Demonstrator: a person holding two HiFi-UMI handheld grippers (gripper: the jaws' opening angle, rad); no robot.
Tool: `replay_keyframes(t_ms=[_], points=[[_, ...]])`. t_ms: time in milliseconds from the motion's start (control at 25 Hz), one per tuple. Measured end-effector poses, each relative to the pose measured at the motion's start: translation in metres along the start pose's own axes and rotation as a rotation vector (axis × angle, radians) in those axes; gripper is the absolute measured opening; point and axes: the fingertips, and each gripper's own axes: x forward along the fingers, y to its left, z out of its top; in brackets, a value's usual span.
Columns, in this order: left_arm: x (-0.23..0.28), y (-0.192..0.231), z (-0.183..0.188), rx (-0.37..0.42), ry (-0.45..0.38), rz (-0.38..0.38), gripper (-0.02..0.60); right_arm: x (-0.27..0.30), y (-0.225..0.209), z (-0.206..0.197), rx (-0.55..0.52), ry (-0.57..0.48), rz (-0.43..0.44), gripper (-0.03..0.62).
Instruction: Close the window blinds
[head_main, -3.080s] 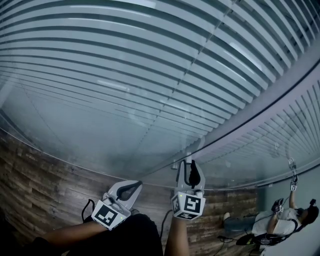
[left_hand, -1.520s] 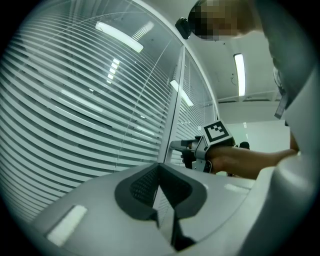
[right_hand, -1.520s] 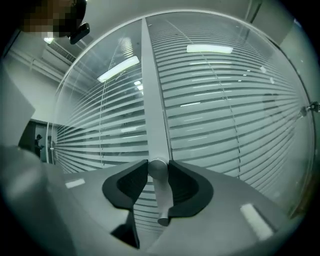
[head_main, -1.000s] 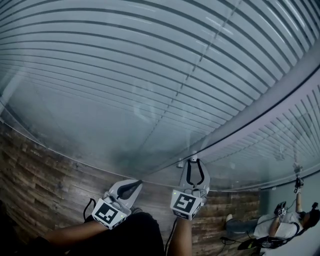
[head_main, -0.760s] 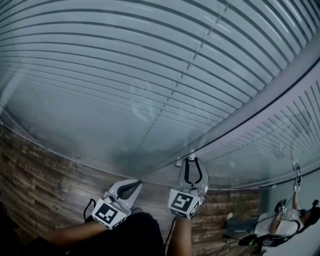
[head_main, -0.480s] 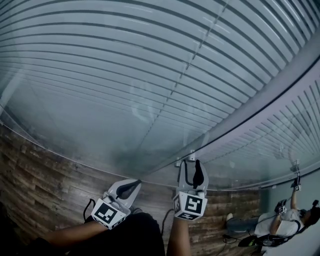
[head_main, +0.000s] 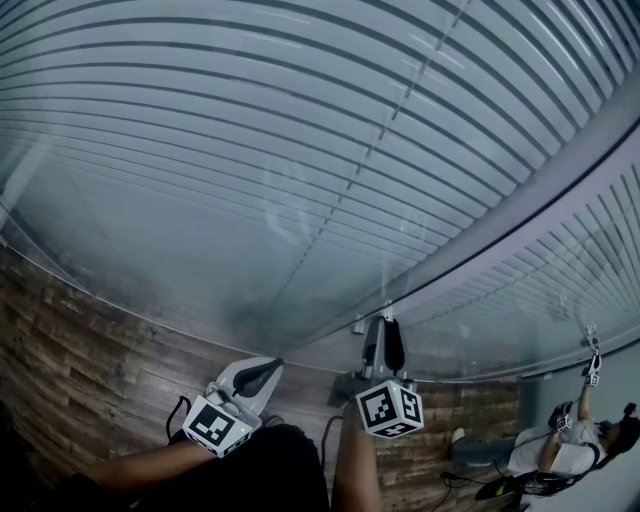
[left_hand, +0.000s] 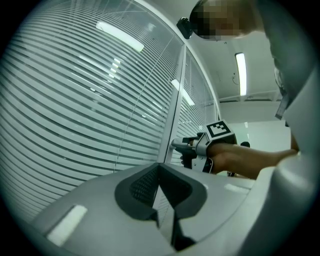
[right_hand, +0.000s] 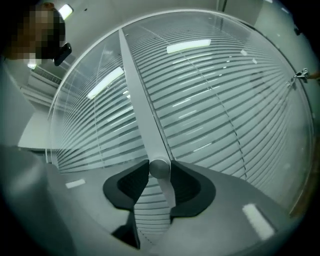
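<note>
**slatwatcher:** So where's this at? Blinds shut yet?

**knobguy:** Not yet, I'd say. The white horizontal-slat blinds (head_main: 250, 150) sit behind the glass and fill the head view from 9 through 12 to 3 o'clock. Dark gaps show between the slats, so they look only partly tilted. Turning them the rest of the way is what's left.

**slatwatcher:** And the tools?

**knobguy:** The right tool (head_main: 385, 335), low at 6 o'clock, has just been closing its jaws. The small grey round knob (right_hand: 160, 167) is between them with both pads pressed on it. That knob is close by the grey window post (head_main: 520, 210). The left tool (head_main: 270, 370), at the right one's 8 o'clock, has its jaws pressed together on nothing, so it's idle.

**slatwatcher:** Head count?

**knobguy:** Two tools, one knob, one post, and two blind sections, one each side of the post. Plus one second person (head_main: 560, 450) down at 5 o'clock, reaching up toward the far section.
</note>
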Motion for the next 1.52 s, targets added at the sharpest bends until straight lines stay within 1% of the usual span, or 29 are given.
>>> replay_keyframes(t_ms=[80, 160, 240, 360, 400, 440, 560, 640, 720, 800, 880, 960, 1080, 1160, 1240, 1360, 1440, 1520], points=[[0.001, 0.000, 0.003, 0.003, -0.010, -0.002, -0.002, 0.000, -0.001, -0.001, 0.008, 0.003, -0.005, 0.120], [0.000, 0.000, 0.004, 0.003, -0.014, -0.001, -0.002, 0.000, -0.002, -0.002, -0.018, 0.011, -0.013, 0.130], [-0.001, 0.001, 0.003, 0.002, -0.009, 0.003, -0.002, 0.000, -0.001, -0.002, -0.079, 0.033, -0.009, 0.129], [0.000, -0.001, 0.005, 0.015, -0.014, -0.001, -0.002, 0.001, 0.001, -0.002, -0.205, 0.068, 0.016, 0.129], [0.000, -0.002, 0.006, 0.023, -0.018, -0.006, -0.002, 0.001, 0.002, -0.003, -0.264, 0.078, 0.015, 0.129], [0.001, -0.004, 0.007, 0.028, -0.022, -0.010, -0.002, 0.001, 0.003, -0.003, -0.345, 0.090, 0.005, 0.129], [0.002, -0.009, 0.009, 0.037, -0.032, -0.016, -0.002, 0.001, 0.008, -0.007, -0.692, 0.145, -0.036, 0.127], [0.001, -0.009, 0.008, 0.043, -0.032, -0.005, -0.002, 0.001, 0.011, -0.011, -0.884, 0.185, -0.042, 0.127], [0.002, -0.009, 0.006, 0.042, -0.028, 0.003, -0.002, 0.002, 0.013, -0.013, -1.001, 0.212, -0.044, 0.127], [0.005, -0.014, 0.006, 0.042, -0.024, 0.002, -0.002, 0.003, 0.012, -0.014, -1.087, 0.223, -0.051, 0.127], [0.008, -0.020, 0.004, 0.046, -0.018, 0.004, -0.002, 0.003, 0.012, -0.015, -1.155, 0.229, -0.050, 0.127], [0.011, -0.025, 0.004, 0.051, -0.021, 0.006, -0.002, 0.003, 0.012, -0.015, -1.198, 0.222, -0.039, 0.127], [0.014, -0.031, 0.008, 0.051, -0.030, 0.013, -0.002, 0.004, 0.012, -0.015, -1.218, 0.202, -0.017, 0.127], [0.014, -0.036, 0.008, 0.050, -0.030, 0.022, -0.002, 0.003, 0.015, -0.014, -1.174, 0.198, 0.012, 0.133], [0.014, -0.040, 0.007, 0.050, -0.027, 0.028, -0.002, 0.001, 0.019, -0.012, -1.052, 0.182, 0.061, 0.137], [0.016, -0.045, 0.002, 0.043, -0.023, 0.041, -0.002, -0.004, 0.020, -0.004, -0.800, 0.107, 0.120, 0.146], [0.018, -0.051, 0.002, 0.038, -0.024, 0.050, -0.002, -0.014, 0.018, 0.007, -0.648, 0.051, 0.153, 0.129], [0.018, -0.064, 0.003, 0.035, -0.029, 0.048, -0.002, -0.030, 0.017, 0.017, -0.533, 0.016, 0.185, 0.117]])
